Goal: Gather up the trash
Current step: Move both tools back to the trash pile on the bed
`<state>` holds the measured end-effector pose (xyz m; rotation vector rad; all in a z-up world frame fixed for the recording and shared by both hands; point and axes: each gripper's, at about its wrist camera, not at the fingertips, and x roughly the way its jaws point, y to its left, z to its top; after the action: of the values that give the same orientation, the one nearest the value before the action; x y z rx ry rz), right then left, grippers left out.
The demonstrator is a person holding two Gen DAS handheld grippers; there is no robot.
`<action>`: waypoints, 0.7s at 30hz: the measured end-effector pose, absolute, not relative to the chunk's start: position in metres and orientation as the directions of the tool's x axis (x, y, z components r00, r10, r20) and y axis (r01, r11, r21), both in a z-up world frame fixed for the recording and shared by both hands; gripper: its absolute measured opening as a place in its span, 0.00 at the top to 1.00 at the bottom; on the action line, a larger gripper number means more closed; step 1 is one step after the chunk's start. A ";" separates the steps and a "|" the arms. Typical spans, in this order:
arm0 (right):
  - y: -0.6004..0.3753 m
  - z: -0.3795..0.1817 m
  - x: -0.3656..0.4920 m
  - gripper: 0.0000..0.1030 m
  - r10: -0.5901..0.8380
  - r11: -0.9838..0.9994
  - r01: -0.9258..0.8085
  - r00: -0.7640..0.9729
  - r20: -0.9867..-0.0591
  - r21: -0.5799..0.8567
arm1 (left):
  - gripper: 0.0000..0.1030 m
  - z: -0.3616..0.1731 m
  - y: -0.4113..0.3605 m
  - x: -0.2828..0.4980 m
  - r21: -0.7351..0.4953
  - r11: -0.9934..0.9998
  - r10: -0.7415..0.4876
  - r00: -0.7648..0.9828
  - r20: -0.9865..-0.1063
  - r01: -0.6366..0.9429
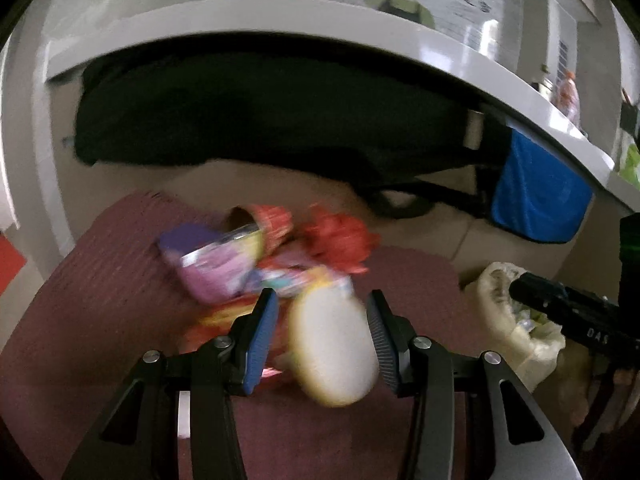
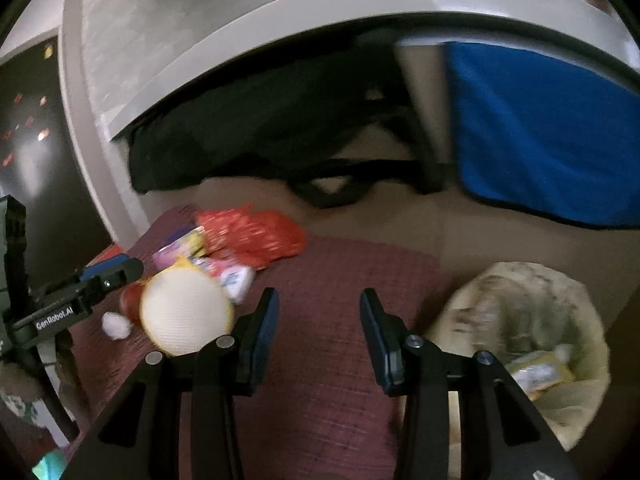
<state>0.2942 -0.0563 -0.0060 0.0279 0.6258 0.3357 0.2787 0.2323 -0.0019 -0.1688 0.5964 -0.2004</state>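
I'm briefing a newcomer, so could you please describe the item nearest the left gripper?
On the maroon mat, find the pile of bright wrappers. At its near edge, between the left gripper's open jaws, sits a pale cream disc, the only plain, round, unprinted piece there.

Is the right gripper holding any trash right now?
No, the right gripper is open with only the maroon mat showing between its fingers.

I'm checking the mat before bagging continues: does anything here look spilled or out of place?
Yes. Loose wrappers lie heaped on the maroon mat: a red wrapper, a purple packet and a small white wad. The left gripper brackets a pale round piece; the bag sits beside the mat.
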 end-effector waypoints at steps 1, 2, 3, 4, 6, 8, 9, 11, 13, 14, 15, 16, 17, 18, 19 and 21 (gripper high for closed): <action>-0.047 -0.007 0.294 0.62 0.328 0.941 -0.316 0.749 -0.575 0.126 | 0.54 -0.006 0.253 0.275 -0.220 0.969 -0.218 0.807 -0.548 0.113; -0.035 -0.008 0.294 0.62 0.344 0.933 -0.337 0.737 -0.582 0.126 | 0.54 -0.008 0.266 0.272 -0.220 0.971 -0.202 0.809 -0.552 0.093; -0.020 -0.009 0.293 0.62 0.366 0.922 -0.368 0.719 -0.590 0.123 | 0.54 -0.010 0.283 0.268 -0.219 0.974 -0.179 0.811 -0.557 0.064; -0.007 -0.011 0.292 0.62 0.382 0.911 -0.395 0.706 -0.597 0.115 | 0.54 -0.012 0.303 0.262 -0.217 0.976 -0.150 0.815 -0.560 0.031; 0.018 -0.013 0.289 0.62 0.409 0.889 -0.448 0.682 -0.606 0.096 | 0.54 -0.015 0.328 0.253 -0.218 0.976 -0.113 0.821 -0.559 -0.015; 0.053 -0.018 0.285 0.62 0.451 0.848 -0.524 0.641 -0.621 0.076 | 0.54 -0.018 0.360 0.243 -0.232 0.970 -0.072 0.826 -0.559 -0.073; 0.072 -0.021 0.283 0.62 0.475 0.823 -0.563 0.613 -0.631 0.073 | 0.54 -0.020 0.370 0.240 -0.241 0.966 -0.059 0.828 -0.558 -0.094; 0.101 -0.027 0.284 0.62 0.512 0.783 -0.617 0.565 -0.647 0.080 | 0.54 -0.025 0.393 0.232 -0.269 0.954 -0.040 0.830 -0.557 -0.135; 0.132 -0.035 0.286 0.62 0.541 0.736 -0.672 0.513 -0.667 0.080 | 0.54 -0.029 0.405 0.227 -0.289 0.945 -0.038 0.827 -0.561 -0.152; 0.146 -0.039 0.287 0.62 0.546 0.718 -0.692 0.493 -0.677 0.074 | 0.54 -0.032 0.410 0.224 -0.297 0.942 -0.040 0.826 -0.563 -0.157; 0.162 -0.045 0.288 0.62 0.546 0.699 -0.712 0.474 -0.690 0.064 | 0.54 -0.035 0.415 0.221 -0.301 0.940 -0.039 0.825 -0.564 -0.161; 0.176 -0.049 0.288 0.62 0.548 0.682 -0.729 0.457 -0.701 0.058 | 0.54 -0.038 0.418 0.219 -0.303 0.939 -0.039 0.824 -0.565 -0.164; 0.187 -0.053 0.288 0.62 0.552 0.663 -0.746 0.441 -0.708 0.053 | 0.54 -0.039 0.421 0.216 -0.306 0.937 -0.039 0.823 -0.566 -0.166; 0.200 -0.056 0.289 0.62 0.553 0.642 -0.766 0.428 -0.715 0.037 | 0.54 -0.042 0.424 0.214 -0.312 0.935 -0.042 0.822 -0.568 -0.168; 0.210 -0.059 0.289 0.63 0.549 0.632 -0.774 0.427 -0.719 0.023 | 0.54 -0.044 0.427 0.213 -0.318 0.933 -0.045 0.820 -0.571 -0.170; 0.229 -0.065 0.293 0.63 0.537 0.608 -0.794 0.417 -0.733 -0.006 | 0.54 -0.047 0.433 0.209 -0.331 0.927 -0.050 0.817 -0.574 -0.175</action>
<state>0.2928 0.2290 -0.0648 -0.3822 0.7608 0.8611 0.2092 0.4331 -0.0473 -0.3844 0.6139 0.0683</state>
